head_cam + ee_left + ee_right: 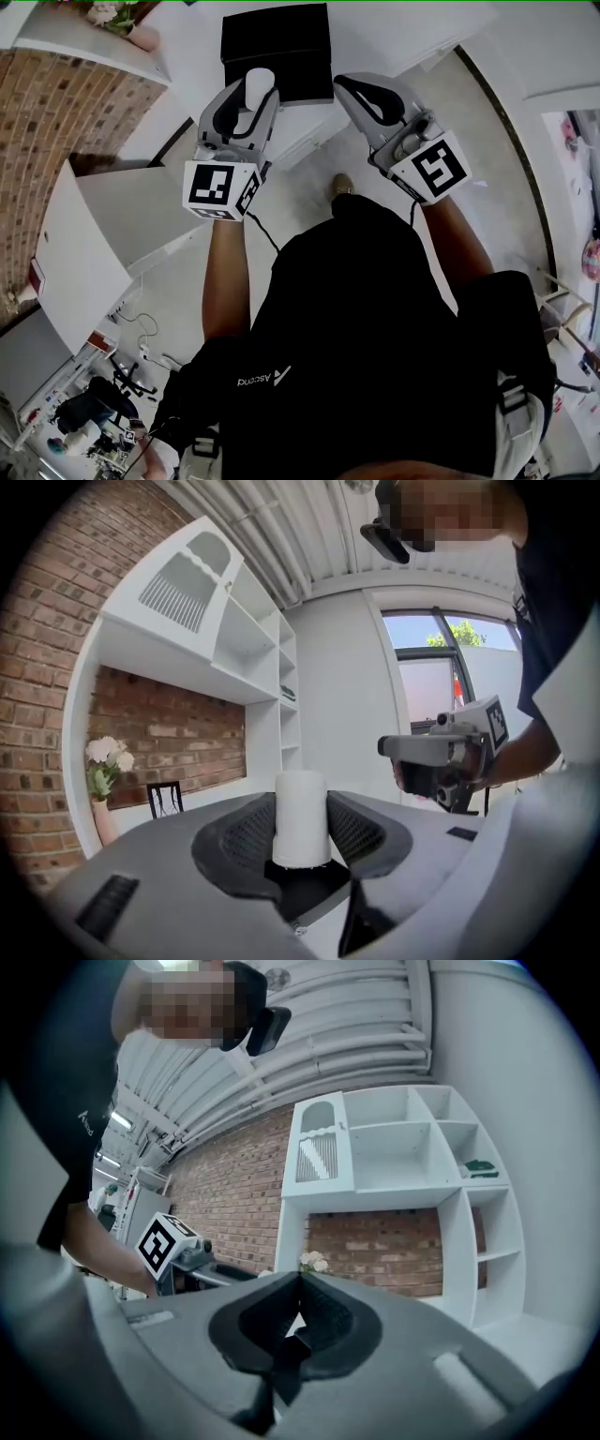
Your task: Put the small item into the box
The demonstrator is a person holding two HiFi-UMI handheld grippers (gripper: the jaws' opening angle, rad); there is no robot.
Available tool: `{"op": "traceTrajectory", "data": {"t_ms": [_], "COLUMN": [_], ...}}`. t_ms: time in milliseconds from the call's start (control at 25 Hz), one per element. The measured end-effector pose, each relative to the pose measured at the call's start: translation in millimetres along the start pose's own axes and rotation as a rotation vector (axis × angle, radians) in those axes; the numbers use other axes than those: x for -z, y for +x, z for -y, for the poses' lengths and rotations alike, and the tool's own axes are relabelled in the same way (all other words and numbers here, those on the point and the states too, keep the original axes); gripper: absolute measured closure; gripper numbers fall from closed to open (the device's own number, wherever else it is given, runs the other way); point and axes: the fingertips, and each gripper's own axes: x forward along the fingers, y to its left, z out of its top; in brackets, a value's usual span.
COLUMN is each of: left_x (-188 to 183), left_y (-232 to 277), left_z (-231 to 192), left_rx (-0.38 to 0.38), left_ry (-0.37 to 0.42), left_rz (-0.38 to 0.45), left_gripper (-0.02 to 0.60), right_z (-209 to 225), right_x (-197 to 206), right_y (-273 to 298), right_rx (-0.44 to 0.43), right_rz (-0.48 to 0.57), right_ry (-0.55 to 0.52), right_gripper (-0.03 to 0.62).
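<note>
- The white worktop (309,127) carries the black box (277,47) right ahead of us, within easy reach for the drop.
- Our left tool (253,91) has its jaws set wide and pressed on both sides of the cylinder, so it cannot slip.
- Our right tool (345,84) is closed on nothing and held alongside, seemingly just kept clear.
- The white cylinder (258,86) stands upright in the left tool, in the air by the box's near edge, not yet inside.

black box (281,42) ahead, white shelving (94,244) left
</note>
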Motion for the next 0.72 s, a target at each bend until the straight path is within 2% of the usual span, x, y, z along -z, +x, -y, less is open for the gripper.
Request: {"op": "traceTrajectory", "data": {"t_ms": [120,320,720], "left_x": [23,66,141], "left_y": [29,62,94], "left_z": [-14,-25,-45], "left_rx": [-0.016,-0.001,0.065], "left_ry": [-0.005,-0.023,0.001], "left_rz": [-0.097,-0.276,-0.643], "left_gripper": [0.413,0.413,0.413], "right_z": [25,55,76], "right_x": [6,16,30], "right_y": [11,24,41], "right_rx": [-0.018,-0.035,-0.038], "right_rz": [-0.006,-0.016,-0.037], "right_ry": [0.009,0.03,0.053], "right_gripper": [0.592,0.592,0.593]}}
